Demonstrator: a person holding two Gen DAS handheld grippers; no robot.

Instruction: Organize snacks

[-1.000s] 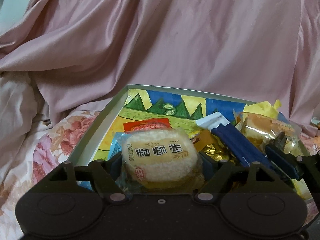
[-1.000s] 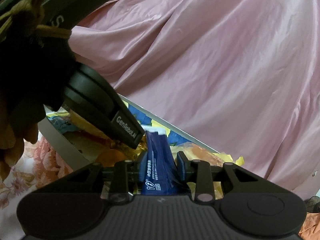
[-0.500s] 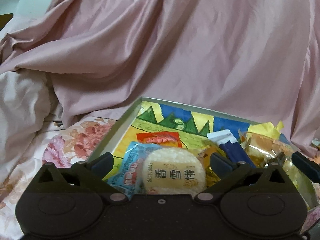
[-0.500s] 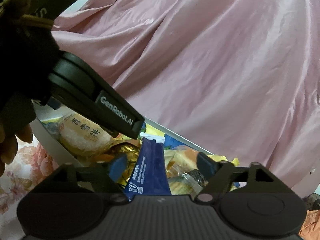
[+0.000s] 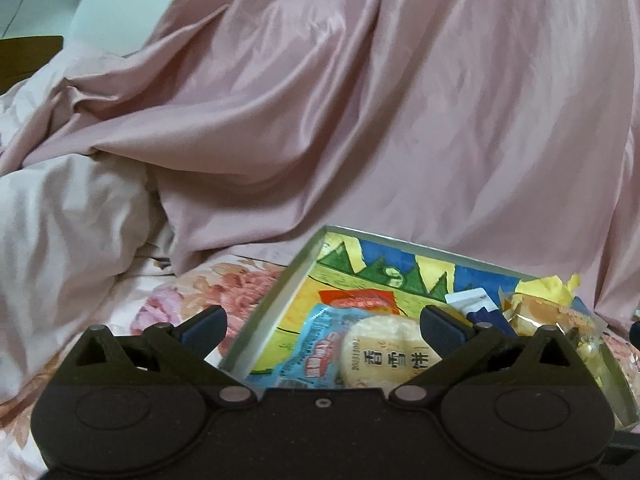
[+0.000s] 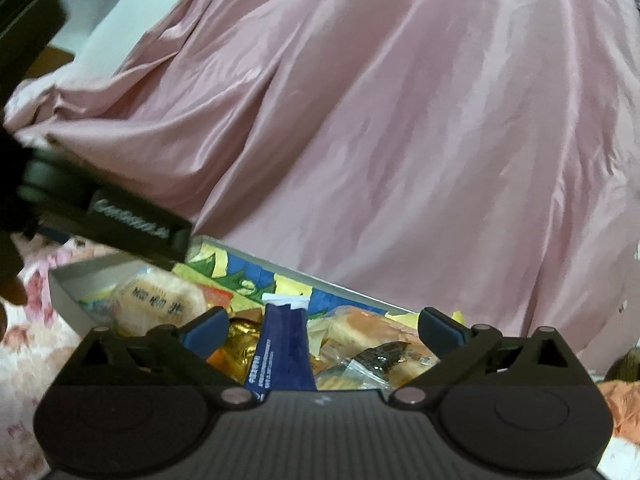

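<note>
Left wrist view: my left hand-held gripper (image 5: 323,322) is standing fully spread, jaws empty. A second ago its pads were on either side of the round rice cracker packet (image 5: 386,350); they have since finished opening and I am drawing the tool up and back, so the packet is now lying free in the snack box (image 5: 276,300), partly on top of a light blue wrapper (image 5: 310,344) near the box's left wall. An orange-red packet (image 5: 360,300) is lying just beyond it on the box's painted floor. The box is sitting on a floral bedsheet (image 5: 192,296), with a pink satin cover (image 5: 360,120) heaped behind.

Right wrist view: my right hand-held gripper (image 6: 322,326) has just been opening as well, and its jaws are now standing wide. The dark blue sachet (image 6: 284,344), clamped between the pads a second ago, is resting loose between them, touching neither, on the pile of a gold foil piece (image 6: 240,340) and clear-wrapped cakes (image 6: 360,332). The left tool's body is crossing the upper left of this view, blurred, above the rice cracker packet.

Reading: both items are delivered into the box, so this placement step looks complete. Both tools are free for the next snack; none outside the box is showing in either view.
</note>
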